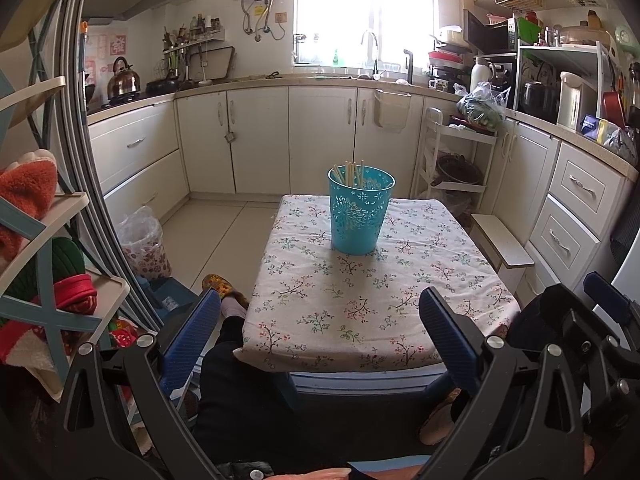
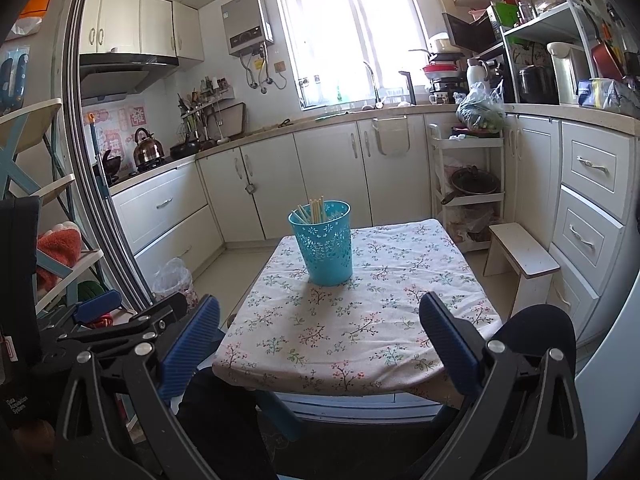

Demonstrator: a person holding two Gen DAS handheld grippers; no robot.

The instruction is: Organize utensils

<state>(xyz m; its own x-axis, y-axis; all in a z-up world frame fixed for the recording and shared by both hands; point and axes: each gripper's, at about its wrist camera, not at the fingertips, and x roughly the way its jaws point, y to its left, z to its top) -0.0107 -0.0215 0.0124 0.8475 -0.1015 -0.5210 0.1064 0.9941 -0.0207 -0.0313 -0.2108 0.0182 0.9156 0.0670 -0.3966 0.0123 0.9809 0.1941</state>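
Note:
A turquoise perforated cup [image 1: 355, 210] [image 2: 323, 243] stands upright at the far side of a small table [image 1: 320, 320] [image 2: 380, 344] covered with a floral cloth. Several pale wooden chopsticks [image 1: 352, 172] [image 2: 313, 211] stick up out of it. My left gripper [image 1: 320, 336] hangs open in front of the table's near edge, nothing between its blue pads. My right gripper [image 2: 320, 344] is also open and empty, held back from the table's near edge. The right gripper's body shows at the lower right of the left wrist view.
White kitchen cabinets [image 1: 260, 136] run along the back and right. A small white stool [image 2: 520, 256] stands right of the table, a lined waste bin [image 1: 142, 240] on the floor at left. A shelf rack [image 1: 48, 240] fills the left edge. A person's legs and slippers [image 1: 224, 292] lie below.

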